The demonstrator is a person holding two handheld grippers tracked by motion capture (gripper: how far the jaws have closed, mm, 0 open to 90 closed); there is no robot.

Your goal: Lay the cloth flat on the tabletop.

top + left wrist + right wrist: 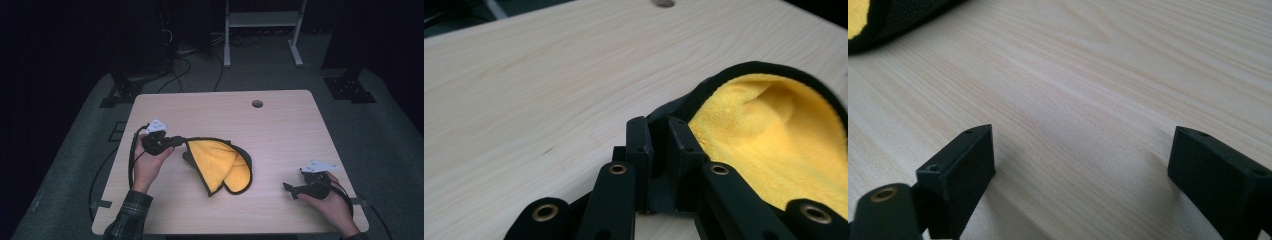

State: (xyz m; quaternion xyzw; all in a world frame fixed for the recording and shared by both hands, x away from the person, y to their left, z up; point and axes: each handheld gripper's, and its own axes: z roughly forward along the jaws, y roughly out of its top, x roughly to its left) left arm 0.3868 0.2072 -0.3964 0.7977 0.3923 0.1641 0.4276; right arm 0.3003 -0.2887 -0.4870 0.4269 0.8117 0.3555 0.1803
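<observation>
A yellow cloth (220, 165) with a black hem lies partly folded in the middle of the wooden table (220, 115). My left gripper (181, 141) is shut on the cloth's black edge at its left corner and holds that corner lifted. In the left gripper view the jaws pinch the hem (659, 165), and the yellow cloth (774, 135) billows to the right. My right gripper (289, 190) rests low near the table's front right, apart from the cloth. Its fingers (960, 175) stand wide open over bare wood, with a corner of the cloth (878, 25) far off.
A round cable hole (257, 104) sits near the table's far edge. Beyond the table stand a white frame (262, 30) and loose cables on the grey floor. Bare wood lies at the back and on the right of the table.
</observation>
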